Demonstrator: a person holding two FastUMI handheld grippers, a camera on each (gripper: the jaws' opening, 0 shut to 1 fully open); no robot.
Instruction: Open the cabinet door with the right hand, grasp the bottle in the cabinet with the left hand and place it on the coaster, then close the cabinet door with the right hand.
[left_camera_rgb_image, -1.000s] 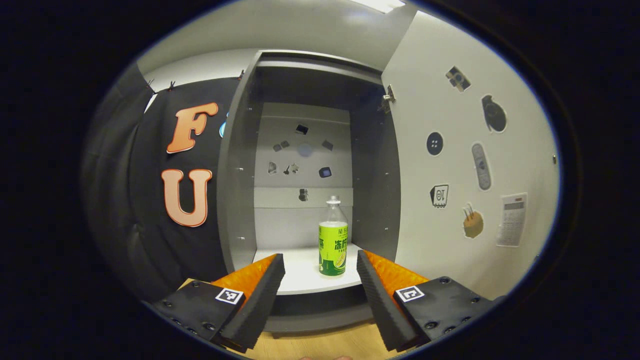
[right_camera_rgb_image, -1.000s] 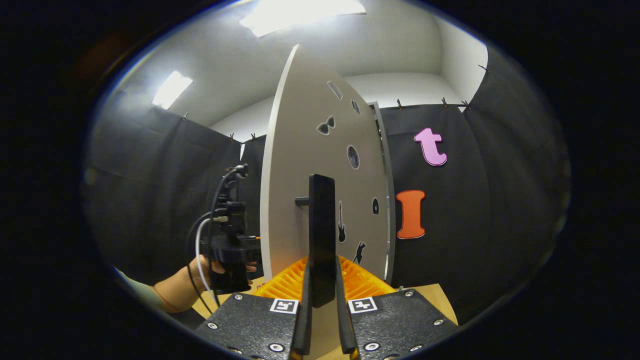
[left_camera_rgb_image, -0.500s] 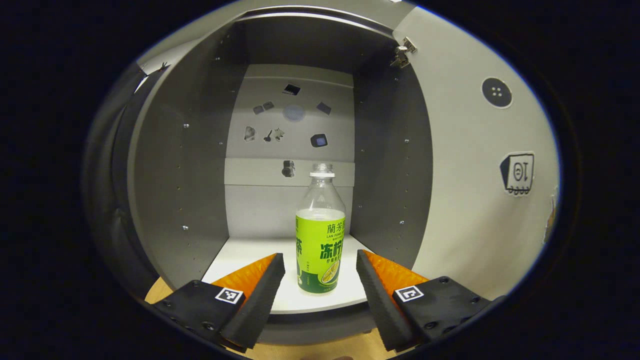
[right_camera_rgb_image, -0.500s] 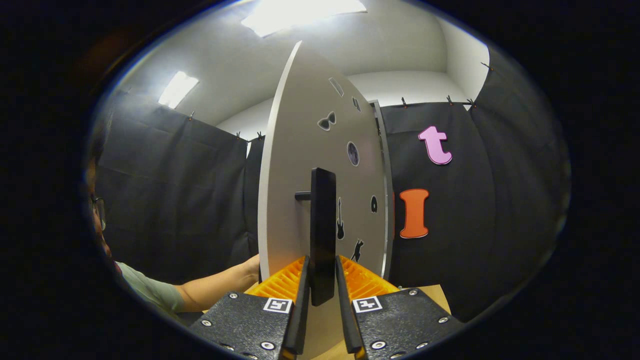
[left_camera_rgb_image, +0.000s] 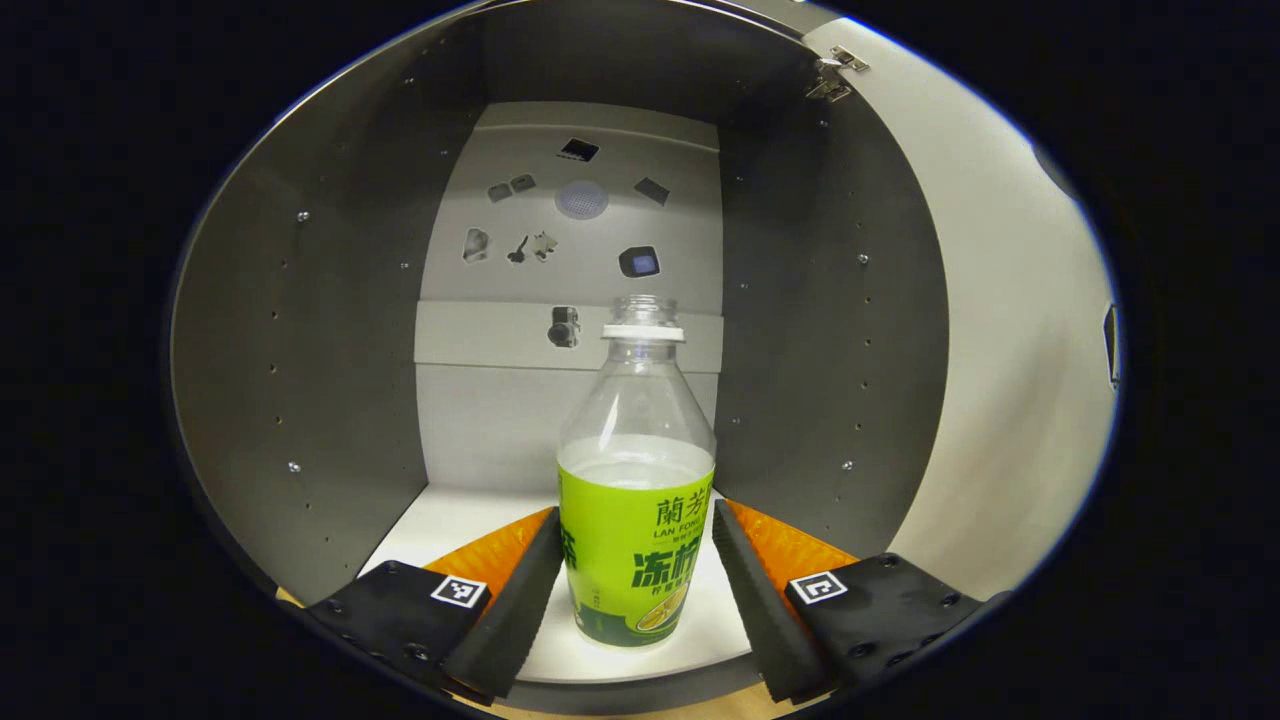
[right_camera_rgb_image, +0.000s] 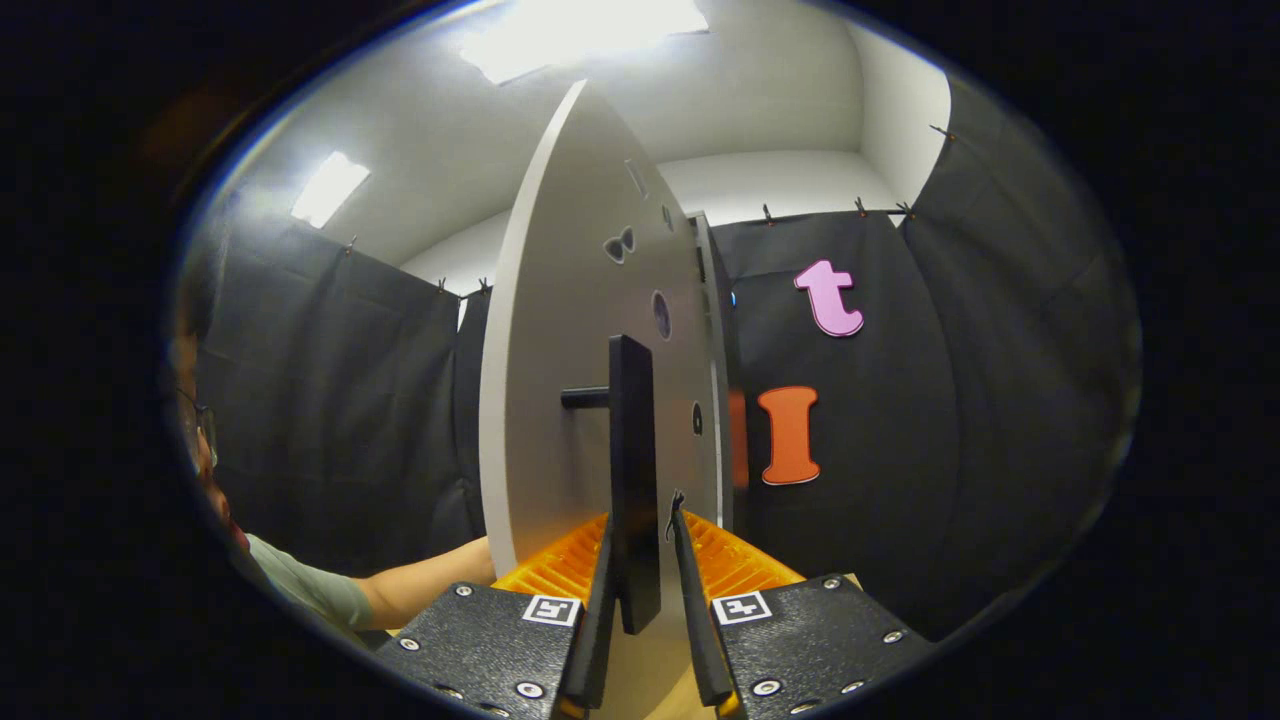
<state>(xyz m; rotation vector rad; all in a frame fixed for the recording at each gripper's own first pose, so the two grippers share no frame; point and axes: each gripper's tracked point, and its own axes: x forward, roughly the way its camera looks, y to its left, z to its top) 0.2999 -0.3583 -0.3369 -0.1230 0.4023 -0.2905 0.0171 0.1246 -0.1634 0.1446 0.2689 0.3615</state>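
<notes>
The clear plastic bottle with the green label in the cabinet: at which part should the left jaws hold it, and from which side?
Grip the clear plastic bottle with the green label at its labelled lower body, coming straight in from the cabinet's open front. It stands upright on the white shelf, that part is straight-sided, and the left gripper already has its open jaws on either side of it.

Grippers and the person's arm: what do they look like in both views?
Left gripper and right gripper: black bolted blocks, each bearing a square black-and-white marker, with ridged wedges tapering forward. The person's arm wears a short grey-green sleeve.
</notes>
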